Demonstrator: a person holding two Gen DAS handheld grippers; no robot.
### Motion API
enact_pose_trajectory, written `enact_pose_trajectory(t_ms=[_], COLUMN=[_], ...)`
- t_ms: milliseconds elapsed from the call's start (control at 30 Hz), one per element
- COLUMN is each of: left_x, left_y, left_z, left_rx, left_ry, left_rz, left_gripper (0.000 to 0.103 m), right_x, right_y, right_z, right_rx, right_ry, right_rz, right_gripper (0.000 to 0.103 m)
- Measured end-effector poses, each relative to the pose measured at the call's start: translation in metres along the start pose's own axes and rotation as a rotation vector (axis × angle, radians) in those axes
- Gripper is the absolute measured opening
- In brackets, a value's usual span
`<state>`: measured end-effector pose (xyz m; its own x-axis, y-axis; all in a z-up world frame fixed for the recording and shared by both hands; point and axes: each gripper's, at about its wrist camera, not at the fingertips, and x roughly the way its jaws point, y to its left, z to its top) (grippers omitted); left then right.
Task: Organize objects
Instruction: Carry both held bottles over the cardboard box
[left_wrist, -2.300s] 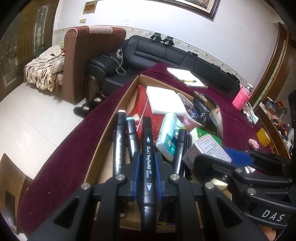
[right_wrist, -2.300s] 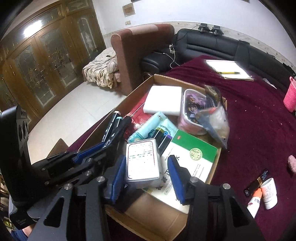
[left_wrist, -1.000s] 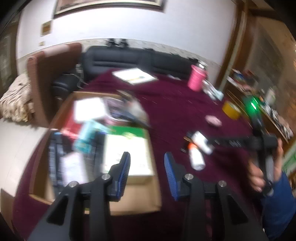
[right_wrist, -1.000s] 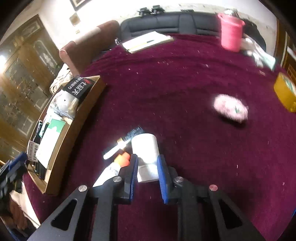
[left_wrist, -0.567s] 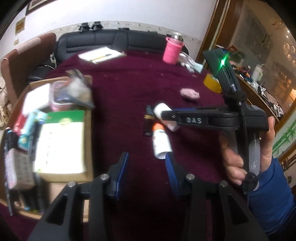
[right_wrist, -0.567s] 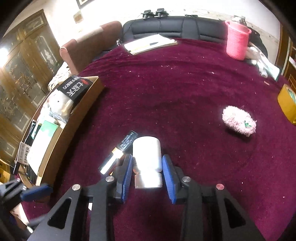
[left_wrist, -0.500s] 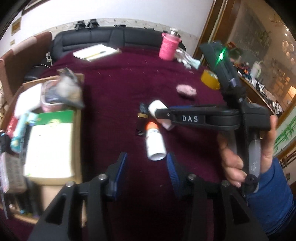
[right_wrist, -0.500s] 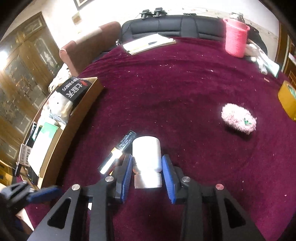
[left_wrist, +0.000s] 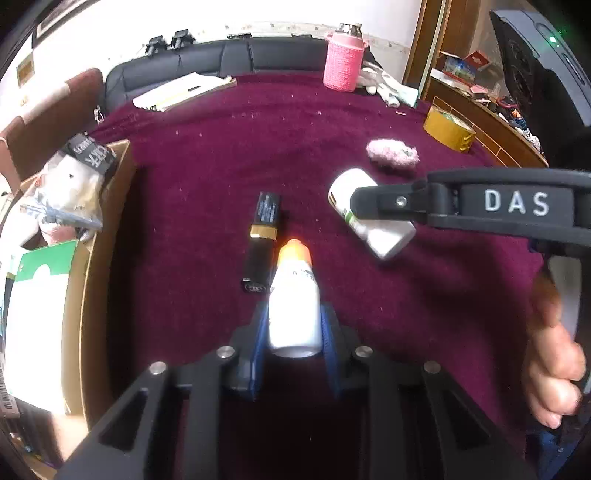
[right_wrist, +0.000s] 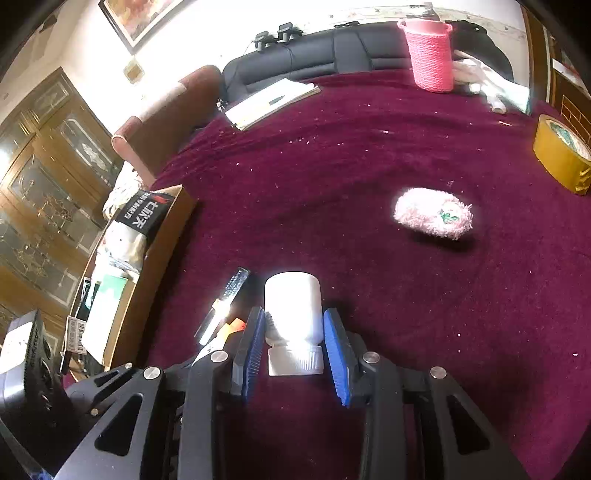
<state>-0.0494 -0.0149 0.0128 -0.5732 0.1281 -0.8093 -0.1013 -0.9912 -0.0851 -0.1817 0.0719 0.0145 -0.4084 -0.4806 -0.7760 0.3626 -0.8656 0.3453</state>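
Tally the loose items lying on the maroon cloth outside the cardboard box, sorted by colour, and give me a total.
White: 2, the orange-capped bottle and the white jar
Black: 1, the black-and-gold tube
Pink: 2, the fuzzy pouch and the knit-covered flask
Yellow-brown: 1, the tape roll
Pale: 1, the notebook
Total: 7

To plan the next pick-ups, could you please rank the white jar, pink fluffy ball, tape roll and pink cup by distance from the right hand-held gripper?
1. White jar: between the right hand-held gripper's fingers.
2. Pink fluffy ball: ahead, right.
3. Tape roll: far right edge.
4. Pink cup: table's far end.
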Motion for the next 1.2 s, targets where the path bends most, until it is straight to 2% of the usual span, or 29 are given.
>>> enact_pose_trajectory(t_ms=[300,1200], left_x=[-0.022,-0.074], left_y=[0.006,0.014], left_z=[-0.017,-0.031], left_rx=[-0.032,-0.017], left_ry=[-0.066,-0.185], left_rz=[0.024,0.087], left_gripper=[0.026,0.026], right_x=[0.000,-0.009], right_y=[0.007,0.014], right_z=[-0.003,-0.003], right_rx=[-0.017,-0.020], right_ry=[0.006,-0.029], right_rz=[0.027,0.047], right_gripper=[0.036,0.036])
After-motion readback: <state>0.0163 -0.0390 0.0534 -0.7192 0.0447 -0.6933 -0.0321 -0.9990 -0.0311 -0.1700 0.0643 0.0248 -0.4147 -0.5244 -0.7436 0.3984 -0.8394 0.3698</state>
